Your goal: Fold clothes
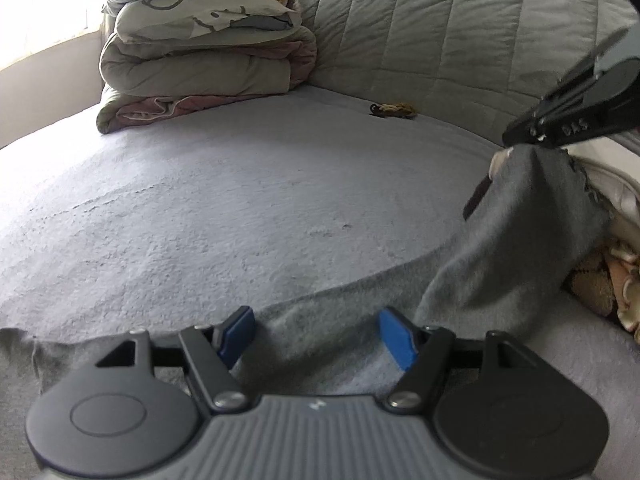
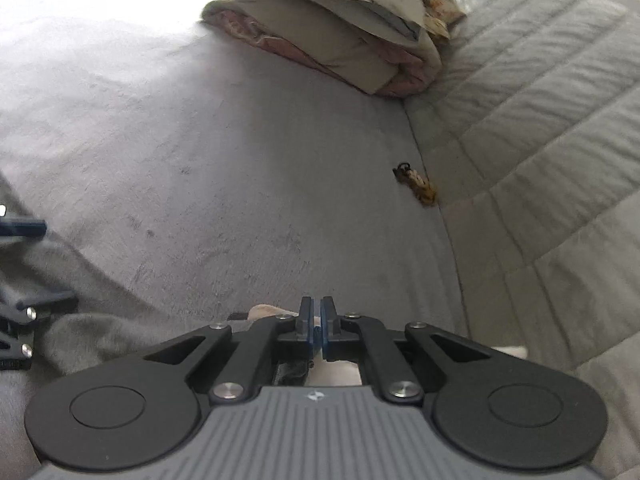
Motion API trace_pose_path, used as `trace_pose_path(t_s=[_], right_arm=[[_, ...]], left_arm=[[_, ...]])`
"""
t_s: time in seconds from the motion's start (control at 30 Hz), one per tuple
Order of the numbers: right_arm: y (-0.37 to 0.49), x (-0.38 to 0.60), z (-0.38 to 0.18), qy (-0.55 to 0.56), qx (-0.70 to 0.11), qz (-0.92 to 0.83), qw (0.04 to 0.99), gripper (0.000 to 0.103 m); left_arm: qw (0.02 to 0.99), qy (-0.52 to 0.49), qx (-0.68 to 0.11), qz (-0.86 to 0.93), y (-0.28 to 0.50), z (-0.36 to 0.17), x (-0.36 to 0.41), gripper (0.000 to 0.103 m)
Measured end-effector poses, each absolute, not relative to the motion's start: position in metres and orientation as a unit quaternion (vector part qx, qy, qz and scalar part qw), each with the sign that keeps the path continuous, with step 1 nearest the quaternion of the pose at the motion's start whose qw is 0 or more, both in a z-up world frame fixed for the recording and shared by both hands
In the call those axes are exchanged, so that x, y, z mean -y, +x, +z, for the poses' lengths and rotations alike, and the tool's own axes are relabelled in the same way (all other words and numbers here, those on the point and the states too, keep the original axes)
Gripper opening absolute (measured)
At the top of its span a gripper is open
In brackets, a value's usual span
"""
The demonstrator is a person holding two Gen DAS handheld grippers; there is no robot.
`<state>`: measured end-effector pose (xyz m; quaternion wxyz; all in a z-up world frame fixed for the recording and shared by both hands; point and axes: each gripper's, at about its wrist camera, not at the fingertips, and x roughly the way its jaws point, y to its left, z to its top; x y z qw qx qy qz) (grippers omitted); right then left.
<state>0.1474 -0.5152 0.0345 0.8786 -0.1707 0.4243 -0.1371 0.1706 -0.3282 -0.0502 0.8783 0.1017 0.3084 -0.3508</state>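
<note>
A grey garment [image 1: 516, 240] lies along the near edge of the bed [image 1: 240, 208], spread over the pale grey sheet. One part of it is lifted off the bed at the right side, hanging from the right gripper [image 1: 516, 140], whose fingers are pressed together on the cloth's upper edge. In the right wrist view the right gripper [image 2: 316, 312] shows its two blue-padded fingers [image 2: 306, 312] closed with only a thin sliver between them, and pale fabric peeks out below.

The left gripper [image 1: 316, 336] hovers low over the near part of the garment with its blue fingers [image 1: 394, 338] spread well apart; grey cloth lies between and under them, but the pads do not press on it. Whether they touch the fabric is hard to tell. In the right wrist view the left gripper [image 2: 20, 264] appears only partly at the left border, above rumpled grey cloth [image 2: 92, 320].

Toward the far left corner of the bed sits a stack of folded quilts and pillows [image 1: 200, 56]. A quilted grey cover [image 1: 440, 28] runs along the far edge. Just beside that cover, a small brown-and-yellow object [image 1: 394, 110] lies on the sheet. More pale and patterned laundry [image 1: 612, 280] is heaped at the right edge, behind the raised garment.
</note>
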Motion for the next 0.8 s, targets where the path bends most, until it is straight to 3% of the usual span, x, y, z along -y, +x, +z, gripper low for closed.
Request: trace_pose_path(t_s=[0.23, 0.4, 0.63, 0.8], right_arm=[[0.111, 0.526, 0.063, -0.055, -0.388, -0.149, 0.908, 0.015], [0.072, 0.522, 0.064, 0.04, -0.365, -0.137, 0.92, 0.016], [0.039, 0.503, 0.018, 0.126, -0.373, -0.125, 0.911, 0.016], [0.034, 0.5, -0.017, 0.176, -0.367, -0.14, 0.903, 0.016]], left_arm=[[0.876, 0.061, -0.288, -0.382, 0.153, -0.023, 0.299, 0.07], [0.86, 0.064, -0.275, -0.426, 0.12, -0.013, 0.281, 0.066], [0.817, 0.139, -0.286, -0.481, 0.088, -0.035, 0.291, 0.039], [0.834, 0.111, -0.291, -0.456, 0.101, -0.047, 0.291, 0.036]])
